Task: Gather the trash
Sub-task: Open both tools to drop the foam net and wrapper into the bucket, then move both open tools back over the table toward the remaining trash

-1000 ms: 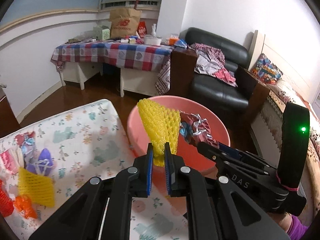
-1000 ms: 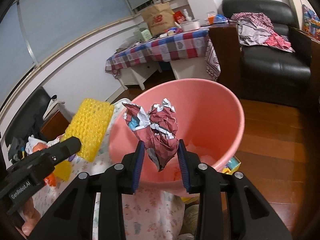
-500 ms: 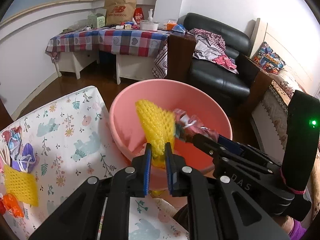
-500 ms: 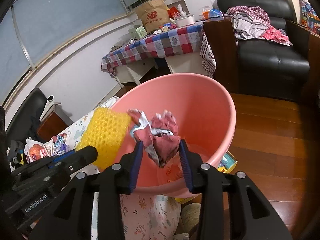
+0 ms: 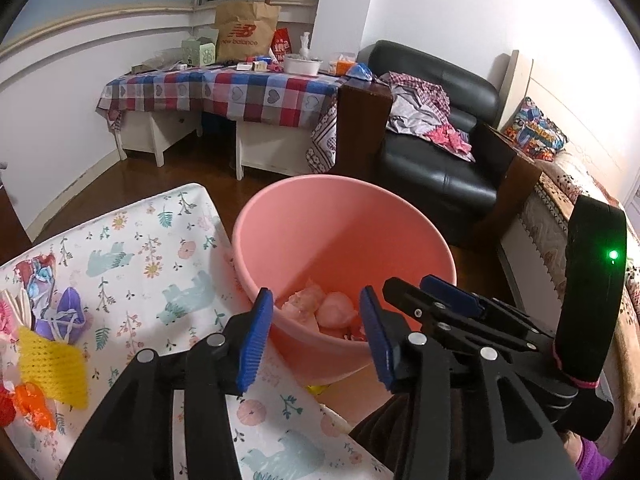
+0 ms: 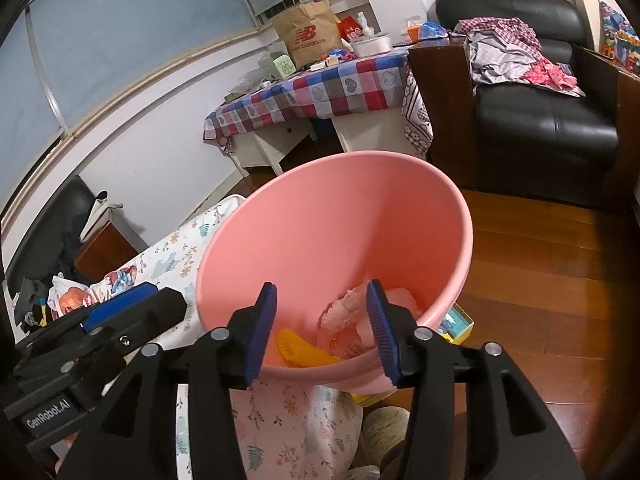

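Note:
A pink bucket stands on the floor beside the floral-covered table. My left gripper hangs over its near rim, jaws opening, nothing between them. My right gripper is beside it over the same rim, jaws also opening and empty. Inside the bucket lie the yellow foam net and crumpled trash. Left on the table are another yellow foam net, an orange piece and purple and patterned wrappers.
A checked-cloth table with a brown paper bag stands at the back. A black leather sofa with clothes is at the right, a bed beyond it. Wooden floor lies right of the bucket.
Both grippers opened over the bucket. The yellow foam net left the left jaws and the red crumpled wrapper left the right jaws; both dropped into the bucket.

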Available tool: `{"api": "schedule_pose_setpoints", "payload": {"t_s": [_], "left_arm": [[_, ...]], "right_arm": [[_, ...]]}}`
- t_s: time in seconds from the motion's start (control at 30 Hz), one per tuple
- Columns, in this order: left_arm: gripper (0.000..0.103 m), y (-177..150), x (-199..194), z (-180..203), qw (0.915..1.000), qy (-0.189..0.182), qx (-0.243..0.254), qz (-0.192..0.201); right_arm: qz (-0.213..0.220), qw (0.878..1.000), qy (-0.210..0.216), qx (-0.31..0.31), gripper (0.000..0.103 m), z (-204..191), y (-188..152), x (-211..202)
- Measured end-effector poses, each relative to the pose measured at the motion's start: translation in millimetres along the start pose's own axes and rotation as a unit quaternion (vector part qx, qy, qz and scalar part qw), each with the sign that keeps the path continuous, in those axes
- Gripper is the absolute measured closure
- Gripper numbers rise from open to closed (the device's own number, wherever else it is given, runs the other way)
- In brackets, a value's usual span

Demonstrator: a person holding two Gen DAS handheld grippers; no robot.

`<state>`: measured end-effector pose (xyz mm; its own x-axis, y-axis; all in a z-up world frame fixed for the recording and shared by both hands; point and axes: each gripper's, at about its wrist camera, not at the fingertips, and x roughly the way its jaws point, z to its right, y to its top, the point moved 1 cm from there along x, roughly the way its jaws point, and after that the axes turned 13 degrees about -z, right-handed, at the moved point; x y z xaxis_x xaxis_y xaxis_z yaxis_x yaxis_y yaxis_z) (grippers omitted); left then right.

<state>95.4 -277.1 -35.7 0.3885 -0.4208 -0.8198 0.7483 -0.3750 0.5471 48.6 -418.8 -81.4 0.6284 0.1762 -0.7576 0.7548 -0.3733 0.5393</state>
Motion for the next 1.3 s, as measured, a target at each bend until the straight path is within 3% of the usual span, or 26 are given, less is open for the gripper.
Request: {"api": "schedule_pose_setpoints", "payload": {"t_s": [0.33, 0.77, 1.0, 1.07, 1.3], "left_arm": [[0.058, -16, -33, -21, 0.9995, 0.015, -0.018, 0.019], [0.057, -53, -77, -70, 0.9959, 0.053, -0.059, 0.044], [0.056, -85, -96, -108, 0.9905, 0.097, -0.085, 0.047], [0.051, -93, -99, -122, 0.9884, 0.105, -0.100, 0.043], [0.050, -122, -106, -179, 0.9756, 0.127, -0.177, 0.030]], "right_arm": [[0.000, 0.999, 0.010, -0.033, 0.055, -25, -7, -12], [-0.039, 0.994, 0.032, -0.097, 0.055, -84, -29, 0], [-0.058, 0.989, 0.045, -0.130, 0.055, -109, -41, 7], [-0.064, 0.987, 0.048, -0.136, 0.055, -114, -45, 10], [-0.083, 0.982, 0.059, -0.161, 0.055, -130, -52, 19]]}}
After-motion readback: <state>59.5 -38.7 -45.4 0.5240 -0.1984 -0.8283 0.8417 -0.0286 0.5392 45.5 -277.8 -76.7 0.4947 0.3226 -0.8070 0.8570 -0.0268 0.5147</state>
